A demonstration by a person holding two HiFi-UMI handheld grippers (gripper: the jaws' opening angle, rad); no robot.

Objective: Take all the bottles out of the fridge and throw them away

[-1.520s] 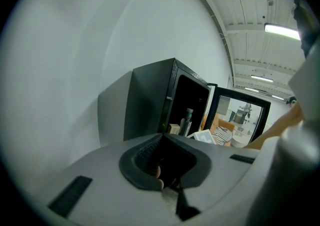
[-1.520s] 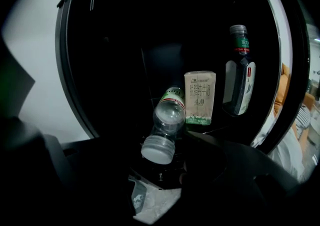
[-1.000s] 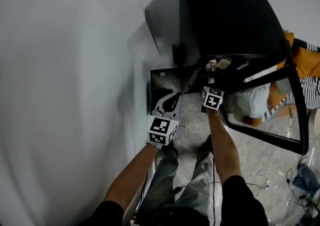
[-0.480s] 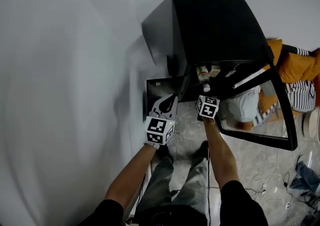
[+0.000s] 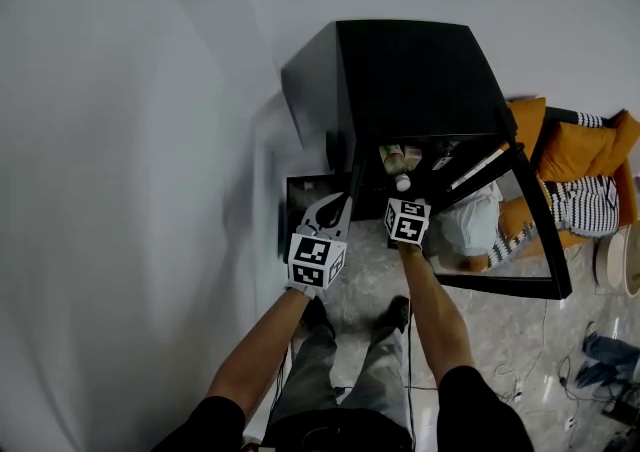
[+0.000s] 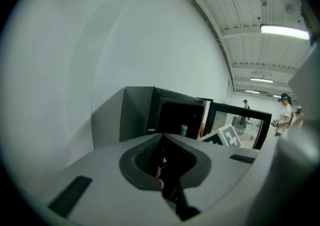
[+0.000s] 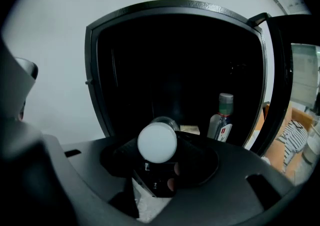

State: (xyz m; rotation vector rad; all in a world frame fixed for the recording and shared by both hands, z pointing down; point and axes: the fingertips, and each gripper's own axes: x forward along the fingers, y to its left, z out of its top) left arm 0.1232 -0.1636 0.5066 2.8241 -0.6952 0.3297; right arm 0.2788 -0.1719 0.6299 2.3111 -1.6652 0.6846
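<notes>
Right hand-held gripper (image 5: 405, 203) is clamped on a white-capped bottle (image 7: 157, 142), held just outside the open front edge of the fridge (image 5: 410, 80). Left hand-held gripper (image 5: 335, 212) is closed and empty. 1 more bottle (image 7: 221, 120) stands inside, near the right front edge. The bottles are judged light, thin-walled and slick, so they are best gripped mid-body and squeezed gently.

Right gripper (image 5: 405, 202) clamps a bottle (image 7: 157, 142); left gripper (image 5: 330, 208) closed, both forearms extended forward

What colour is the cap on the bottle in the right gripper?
White. The cap shows best in the right gripper view.
</notes>
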